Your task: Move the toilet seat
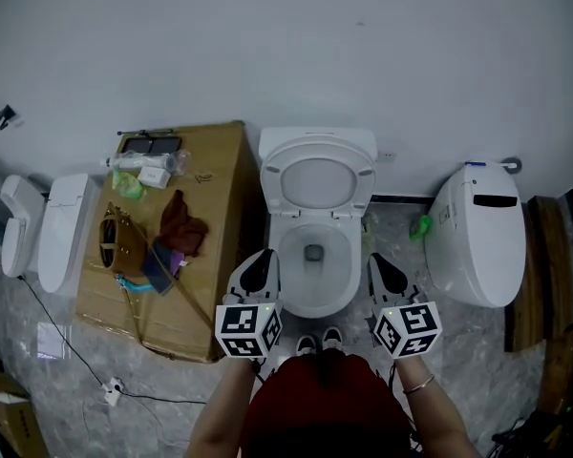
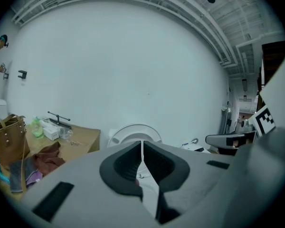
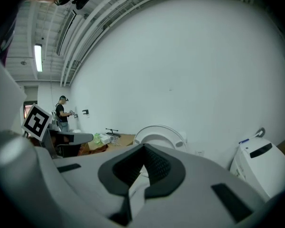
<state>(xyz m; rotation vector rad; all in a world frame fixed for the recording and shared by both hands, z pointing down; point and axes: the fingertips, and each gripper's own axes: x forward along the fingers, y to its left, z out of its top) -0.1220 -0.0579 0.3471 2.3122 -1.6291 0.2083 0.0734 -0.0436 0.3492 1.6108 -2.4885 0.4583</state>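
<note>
Toilet seat: raised against cistern, 12 o'clock of bowl; left gripper at 9 o'clock, right gripper at 3 o'clock, jaws closed on nothing; hazard: unheld seat, if nudged, likely tips forward and slams onto rim.

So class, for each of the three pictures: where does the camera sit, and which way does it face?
Head view: on the person's head, looking steeply down at the toilet; forearms, left tool and right tool show.
Left gripper view: rides the left tool, facing the wall along its shut jaws.
Right gripper view: rides the right tool, facing that wall; jaws shut.
Shared: all see the raised seat.
</note>
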